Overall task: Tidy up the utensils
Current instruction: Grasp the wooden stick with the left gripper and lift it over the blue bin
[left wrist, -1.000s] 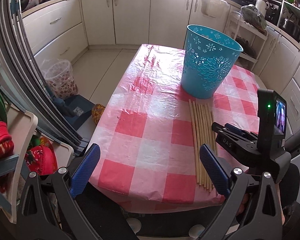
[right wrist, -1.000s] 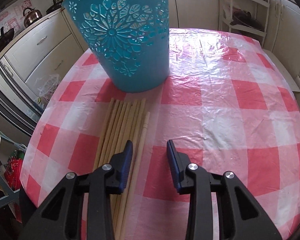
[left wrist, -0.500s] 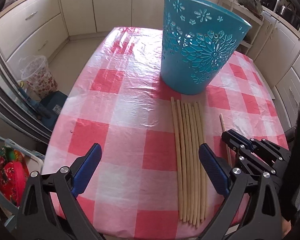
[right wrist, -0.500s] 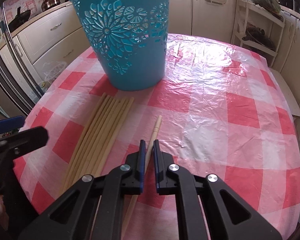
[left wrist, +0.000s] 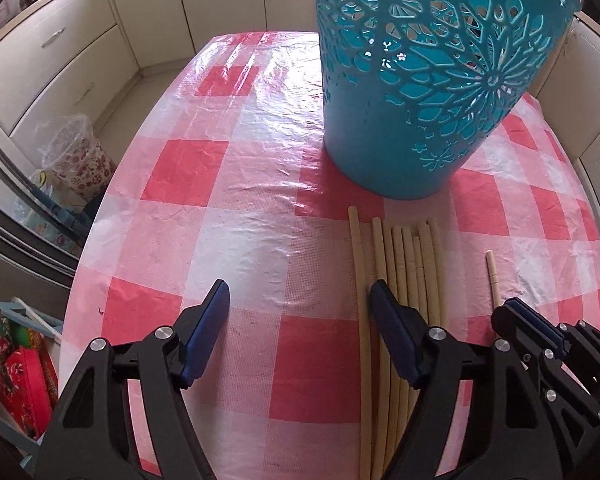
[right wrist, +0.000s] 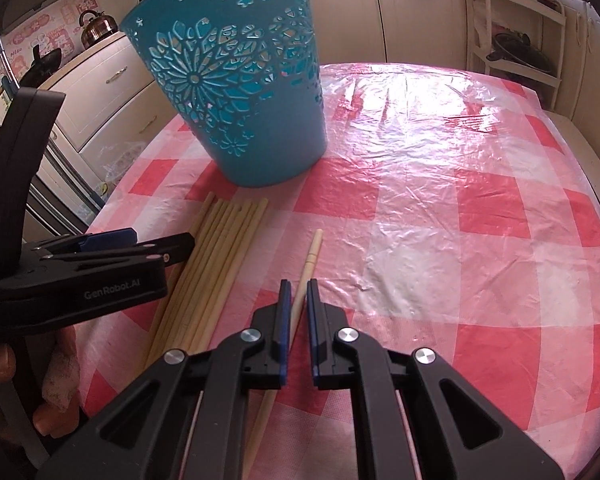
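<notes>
Since earlier, left gripper (left wrist: 298,322) dropped over chopstick bundle (left wrist: 404,280), jaws narrowing, nothing pinched. Right gripper (right wrist: 296,312) clamps lone chopstick (right wrist: 306,276); lift it toward bin (right wrist: 236,92) at 11 o'clock.

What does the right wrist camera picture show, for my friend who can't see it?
The right gripper is shut on one wooden chopstick lying on a pink checked tablecloth. More chopsticks lie bundled beside it, before an upright blue basket.

A pink checked cloth (left wrist: 220,208) covers the table. Cream cabinets (left wrist: 60,52) line the back of both views. A kettle (right wrist: 96,26) stands upper left in the right view. A floral bin (left wrist: 76,156) sits on the floor, left. A white rack (right wrist: 516,40) stands upper right.
</notes>
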